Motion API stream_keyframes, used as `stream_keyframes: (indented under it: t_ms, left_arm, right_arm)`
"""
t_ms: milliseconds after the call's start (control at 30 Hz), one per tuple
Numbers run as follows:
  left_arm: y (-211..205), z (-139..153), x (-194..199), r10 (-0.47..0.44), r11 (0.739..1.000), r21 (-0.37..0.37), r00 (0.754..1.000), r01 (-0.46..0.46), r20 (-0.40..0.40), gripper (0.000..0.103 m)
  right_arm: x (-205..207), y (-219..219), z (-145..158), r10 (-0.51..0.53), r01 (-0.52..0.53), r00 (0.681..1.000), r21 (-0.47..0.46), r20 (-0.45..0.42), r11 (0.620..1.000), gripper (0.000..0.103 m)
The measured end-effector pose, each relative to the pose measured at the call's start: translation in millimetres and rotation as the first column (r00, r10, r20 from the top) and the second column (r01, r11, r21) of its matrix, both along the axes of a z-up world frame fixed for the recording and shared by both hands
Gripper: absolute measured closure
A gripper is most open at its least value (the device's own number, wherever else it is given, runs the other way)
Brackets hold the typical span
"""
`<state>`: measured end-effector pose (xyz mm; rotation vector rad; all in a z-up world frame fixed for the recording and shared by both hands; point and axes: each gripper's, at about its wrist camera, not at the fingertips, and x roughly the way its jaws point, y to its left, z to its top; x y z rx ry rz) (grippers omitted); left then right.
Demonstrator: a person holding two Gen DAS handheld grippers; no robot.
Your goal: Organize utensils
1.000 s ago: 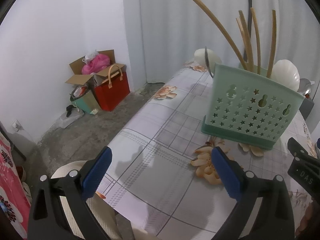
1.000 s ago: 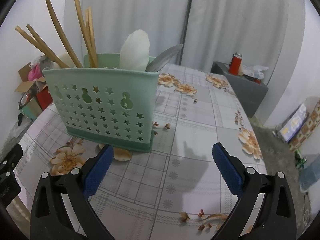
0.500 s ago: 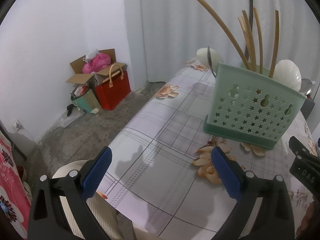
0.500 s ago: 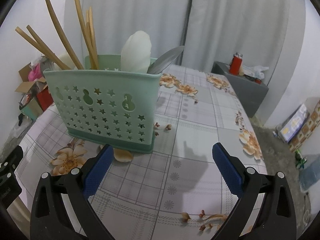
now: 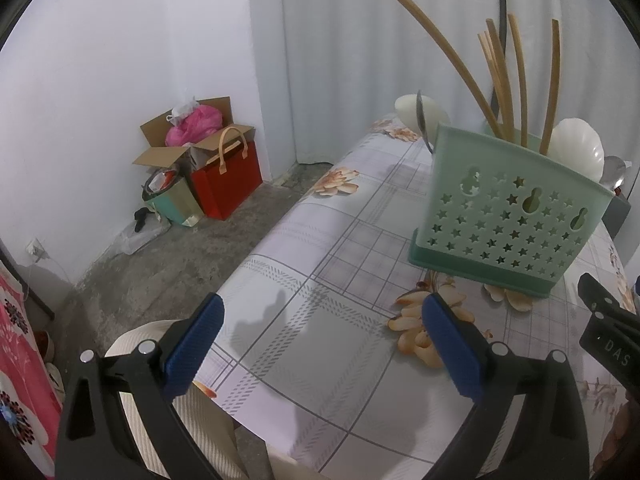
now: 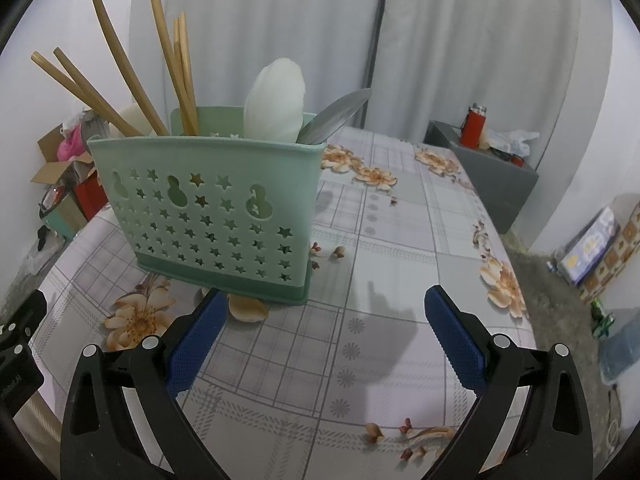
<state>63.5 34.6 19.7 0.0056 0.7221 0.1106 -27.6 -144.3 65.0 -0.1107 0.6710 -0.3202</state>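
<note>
Left wrist view: left gripper [image 5: 322,322] at bottom, blue fingers wide apart, holding nothing. Green basket [image 5: 506,220] stands at right on flowery table [image 5: 320,264], wooden chopsticks [image 5: 516,76] and white spoon [image 5: 578,148] sticking up.

Right wrist view: right gripper [image 6: 324,314] at bottom, fingers wide apart, empty. Green basket [image 6: 208,208] left of centre, metal spoon [image 6: 340,114] leaning right.

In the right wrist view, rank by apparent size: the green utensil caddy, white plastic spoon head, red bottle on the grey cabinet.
1. green utensil caddy
2. white plastic spoon head
3. red bottle, though it stands farther off, so its true size is unsure.
</note>
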Motion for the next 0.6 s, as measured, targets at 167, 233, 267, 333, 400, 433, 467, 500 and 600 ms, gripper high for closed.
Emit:
stream_keyframes:
  t_ms: [167, 233, 267, 333, 400, 433, 467, 500, 600]
  left_arm:
    - [-0.2, -0.2, 0.1, -0.001, 1.000, 0.000, 1.000, 0.001, -0.002, 0.006]
    - [-0.6, -0.1, 0.1, 0.000, 1.000, 0.000, 1.000, 0.000, 0.000, 0.006]
    - [-1.0, -0.2, 0.2, 0.000, 1.000, 0.000, 1.000, 0.000, 0.000, 0.006]
    - [-0.8, -0.5, 0.2, 0.001, 1.000, -0.001, 1.000, -0.001, 0.000, 0.006]
    - [-1.1, -0.5, 0.2, 0.000, 1.000, 0.000, 1.000, 0.000, -0.002, 0.006]
    - [-1.4, -0.3, 0.1, 0.001, 1.000, 0.001, 1.000, -0.001, -0.001, 0.006]
    - [-1.1, -0.3, -0.1, 0.001, 1.000, 0.001, 1.000, -0.001, -0.001, 0.006]
    - [-1.4, -0.1, 0.2, 0.001, 1.000, 0.000, 1.000, -0.001, 0.000, 0.006]
    - [-1.1, -0.1, 0.2, 0.001, 1.000, 0.001, 1.000, -0.001, 0.000, 0.006]
  right_arm:
    - [-0.3, 0.4, -0.2, -0.001, 0.001, 1.000, 0.003, -0.001, 1.000, 0.008]
    - [-0.2, 0.4, -0.3, 0.000, 0.000, 1.000, 0.001, -0.001, 1.000, 0.008]
    - [-0.3, 0.4, -0.1, 0.000, 0.000, 1.000, 0.000, -0.001, 1.000, 0.008]
    - [-0.2, 0.2, -0.2, 0.000, 0.000, 1.000, 0.002, -0.001, 1.000, 0.008]
    - [-0.2, 0.0, -0.3, 0.001, -0.001, 1.000, 0.004, -0.001, 1.000, 0.008]
    - [-0.1, 0.2, -0.3, 0.000, 0.000, 1.000, 0.002, -0.002, 1.000, 0.008]
    - [-0.2, 0.2, -0.3, 0.000, 0.000, 1.000, 0.002, -0.002, 1.000, 0.008]
    - [-0.1, 0.2, -0.3, 0.002, -0.002, 1.000, 0.002, -0.002, 1.000, 0.008]
    - [-0.4, 0.8, -0.4, 0.001, -0.001, 1.000, 0.002, -0.002, 1.000, 0.008]
